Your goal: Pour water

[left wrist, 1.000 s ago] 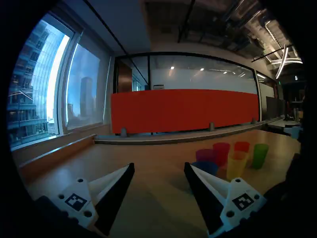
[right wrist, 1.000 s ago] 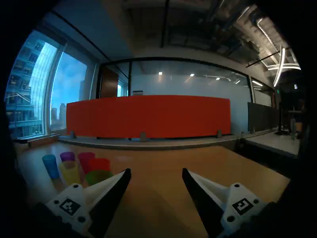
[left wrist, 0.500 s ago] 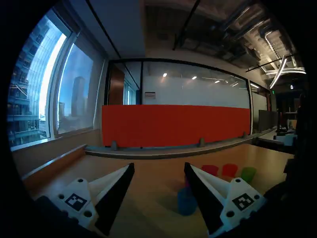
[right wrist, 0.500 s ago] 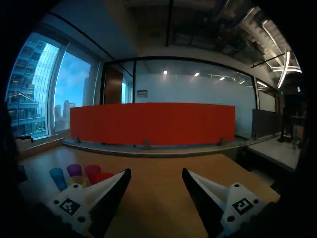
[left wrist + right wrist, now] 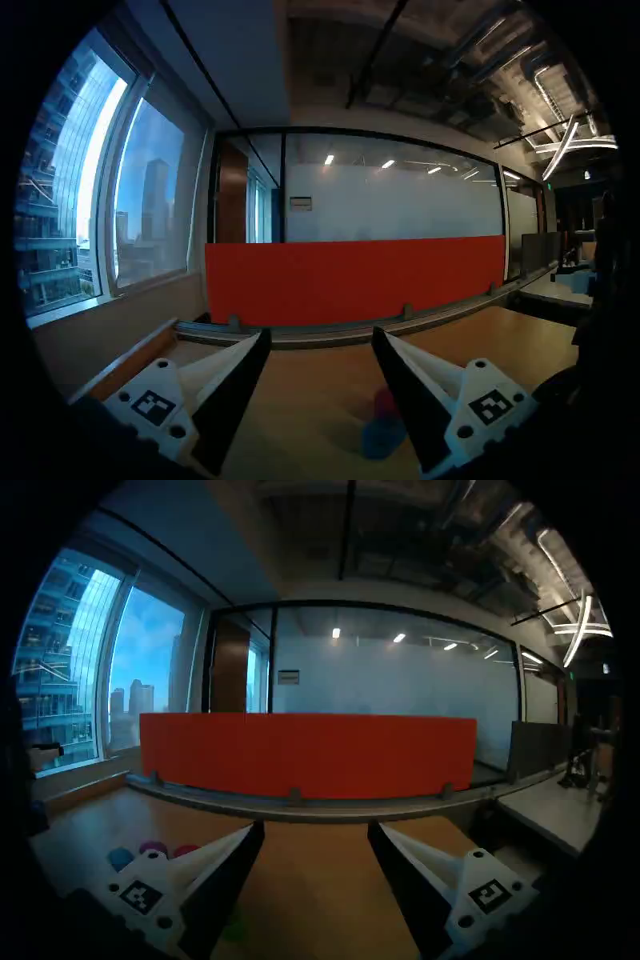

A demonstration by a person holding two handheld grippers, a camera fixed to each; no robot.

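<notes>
My left tongs are spread wide with nothing between them, and my right tongs stand just as open and empty. I judge this to be the very start of the task, the approach before any grasp. The cups sit low in both views. In the left gripper view a blue cup shows at the bottom, right of centre, with a pink cup just behind it. In the right gripper view the rim of a purple cup peeks out at lower left. Both cameras look level over the worktop towards the orange screen. Next I need to tip down, choose a cup and straddle it. I cannot tell which cup holds water
</notes>
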